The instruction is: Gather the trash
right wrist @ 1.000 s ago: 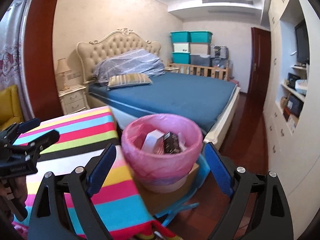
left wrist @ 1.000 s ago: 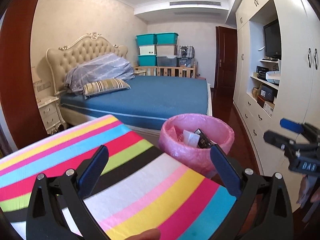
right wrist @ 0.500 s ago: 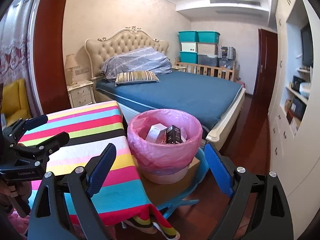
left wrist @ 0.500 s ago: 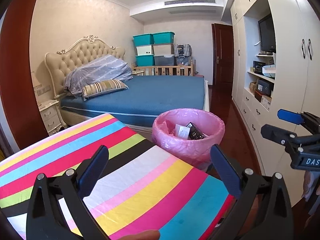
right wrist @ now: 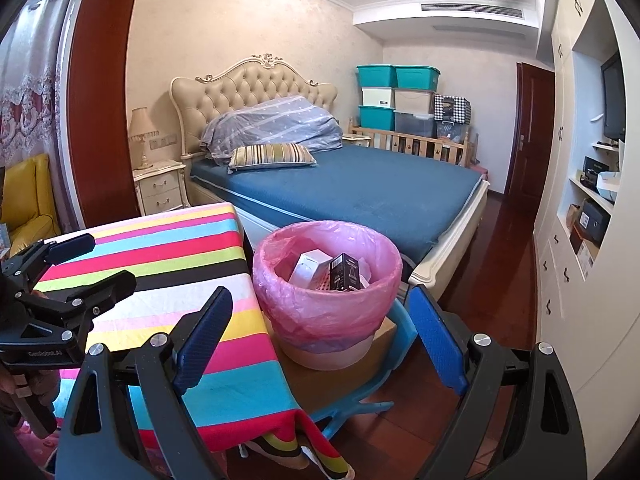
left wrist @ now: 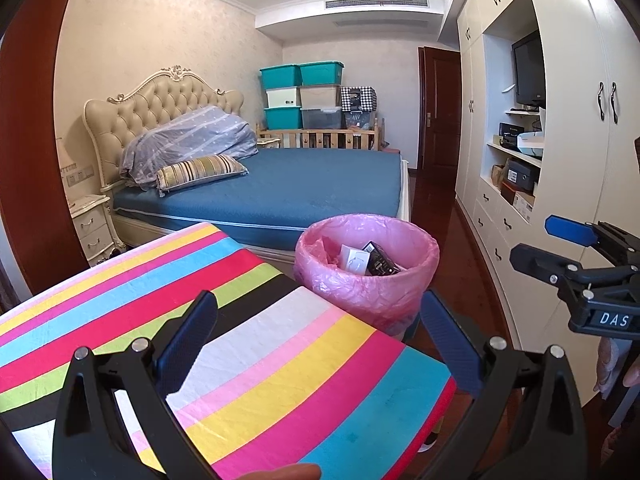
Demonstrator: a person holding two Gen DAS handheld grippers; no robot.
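A bin lined with a pink bag (left wrist: 368,276) stands just past the far right corner of the striped table (left wrist: 240,344); in the right wrist view the bin (right wrist: 328,300) rests on a cardboard box on a blue stool. Inside lie a white box (right wrist: 306,270) and a black box (right wrist: 344,272). My left gripper (left wrist: 316,340) is open and empty above the table. My right gripper (right wrist: 320,332) is open and empty, in front of the bin. Each gripper shows in the other's view: the right one (left wrist: 560,248) to the bin's right, the left one (right wrist: 84,264) over the table.
A blue bed (right wrist: 360,192) fills the room behind the bin. White wardrobes (left wrist: 560,160) line the right wall. A nightstand (right wrist: 160,188) and a yellow armchair (right wrist: 24,208) stand to the left. Dark wood floor (right wrist: 504,280) runs between bed and wardrobes.
Both grippers have drawn back and up from the bin, which now looks smaller and farther. More of the striped table shows. Both jaws stay open.
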